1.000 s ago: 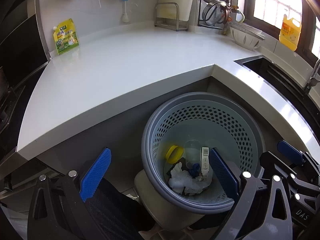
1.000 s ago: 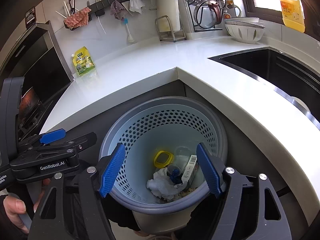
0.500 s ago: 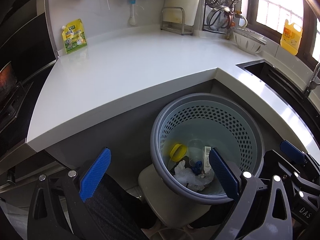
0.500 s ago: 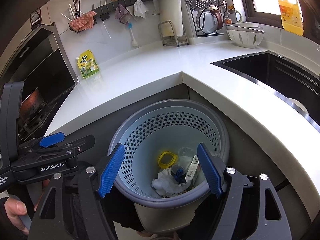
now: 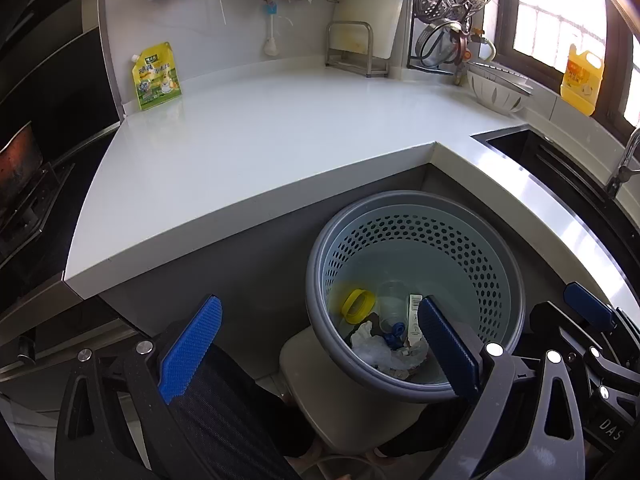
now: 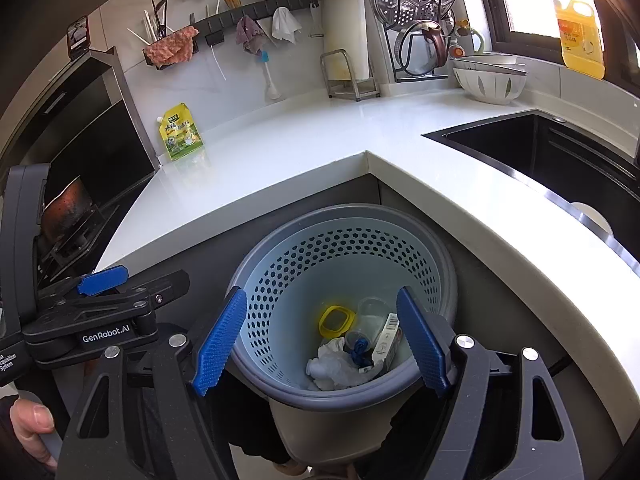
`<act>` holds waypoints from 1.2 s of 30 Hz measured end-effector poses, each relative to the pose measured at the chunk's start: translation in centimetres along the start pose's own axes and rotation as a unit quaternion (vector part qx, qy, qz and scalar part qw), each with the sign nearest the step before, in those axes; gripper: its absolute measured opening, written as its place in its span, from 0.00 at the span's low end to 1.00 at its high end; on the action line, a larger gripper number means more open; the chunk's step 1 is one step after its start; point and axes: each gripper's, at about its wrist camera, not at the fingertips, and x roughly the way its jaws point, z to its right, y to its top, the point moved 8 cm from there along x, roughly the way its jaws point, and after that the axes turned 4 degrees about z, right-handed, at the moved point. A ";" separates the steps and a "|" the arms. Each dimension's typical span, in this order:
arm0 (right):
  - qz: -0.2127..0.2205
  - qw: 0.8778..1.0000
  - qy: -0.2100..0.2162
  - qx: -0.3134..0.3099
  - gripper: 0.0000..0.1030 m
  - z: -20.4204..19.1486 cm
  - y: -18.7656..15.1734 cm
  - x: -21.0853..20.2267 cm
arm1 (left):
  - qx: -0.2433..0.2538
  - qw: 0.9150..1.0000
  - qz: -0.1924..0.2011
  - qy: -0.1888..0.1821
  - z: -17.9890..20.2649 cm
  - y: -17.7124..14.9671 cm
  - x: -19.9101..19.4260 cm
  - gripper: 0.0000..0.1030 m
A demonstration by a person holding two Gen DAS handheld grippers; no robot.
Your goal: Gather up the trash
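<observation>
counter: white (image 5: 260, 140) | green-yellow pouch (image 5: 155, 76) at backsplash | colander (image 6: 490, 82) beside sink (image 6: 540, 148) | yellow jug (image 6: 578, 26) on sill

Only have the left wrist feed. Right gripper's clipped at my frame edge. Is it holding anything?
Observer: No. The right gripper is open and empty, pointed at the bin.
Operator: Anything in the sink? I only get its rim.
Observer: Something white and round lies in the sink; I can't tell what it is.
Operator: Is the hand on the left gripper visible?
Observer: Yes. The left hand shows at the bottom-left corner, behind the left gripper.
</observation>
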 end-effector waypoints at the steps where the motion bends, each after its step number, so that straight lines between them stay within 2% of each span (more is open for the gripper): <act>1: 0.000 1.000 0.000 0.000 0.72 0.0 0.0 -0.1 | 0.001 1.000 0.000 0.001 0.0 0.0 0.0 0.94; 36: 0.000 1.000 0.002 0.009 0.72 0.4 -0.2 0.3 | 0.005 1.000 -0.010 0.008 0.2 -0.4 0.5 0.94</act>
